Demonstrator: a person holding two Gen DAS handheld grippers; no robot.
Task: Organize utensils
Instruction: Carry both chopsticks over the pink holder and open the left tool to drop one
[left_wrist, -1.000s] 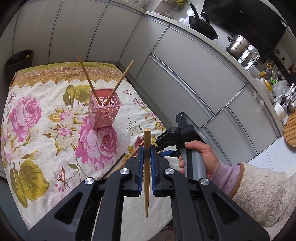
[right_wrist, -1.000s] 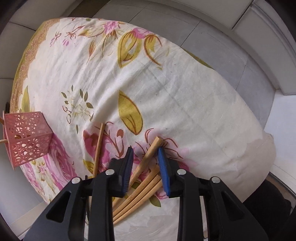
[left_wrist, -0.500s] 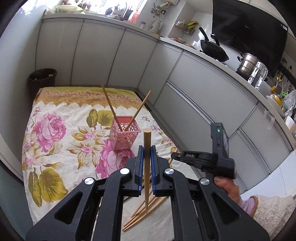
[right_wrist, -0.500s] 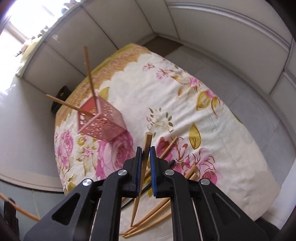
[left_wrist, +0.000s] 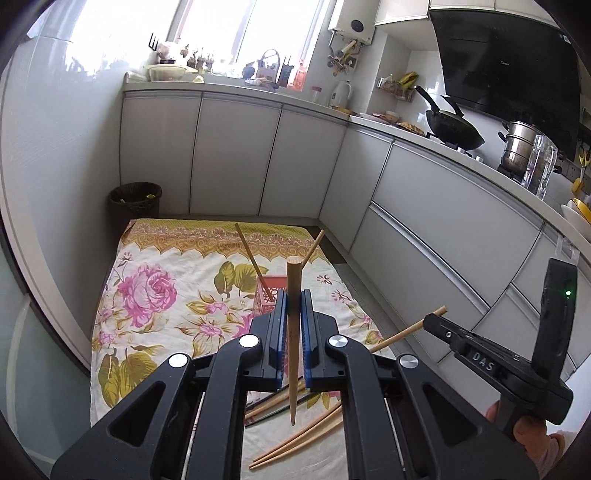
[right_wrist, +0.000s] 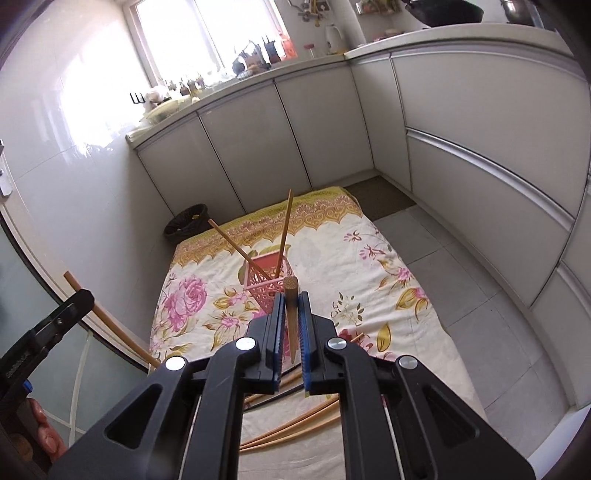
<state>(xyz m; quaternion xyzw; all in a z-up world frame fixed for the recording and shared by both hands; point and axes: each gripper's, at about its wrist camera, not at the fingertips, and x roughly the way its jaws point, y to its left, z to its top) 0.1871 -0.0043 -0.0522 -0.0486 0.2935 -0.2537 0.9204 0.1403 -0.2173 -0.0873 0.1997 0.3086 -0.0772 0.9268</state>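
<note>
My left gripper (left_wrist: 293, 306) is shut on a wooden chopstick (left_wrist: 293, 332) that stands upright between the blue pads. My right gripper (right_wrist: 291, 310) is shut on another wooden chopstick (right_wrist: 291, 321); it shows at the right of the left wrist view (left_wrist: 476, 354). Both are held high above the floral cloth (left_wrist: 155, 295). A pink lattice holder (right_wrist: 264, 284) with two chopsticks stands on the cloth ahead; it is partly hidden in the left wrist view (left_wrist: 267, 291). Several loose chopsticks (left_wrist: 299, 439) lie on the near cloth.
Grey kitchen cabinets (left_wrist: 424, 206) run along the right and far sides. A dark waste bin (left_wrist: 135, 201) stands at the cloth's far left corner. A glass door edge (right_wrist: 55, 295) is on the left.
Both grippers have risen and tilted up, each with its chopstick. The right gripper closed on a chopstick from the near pile a second ago. The holder now looks farther below.
</note>
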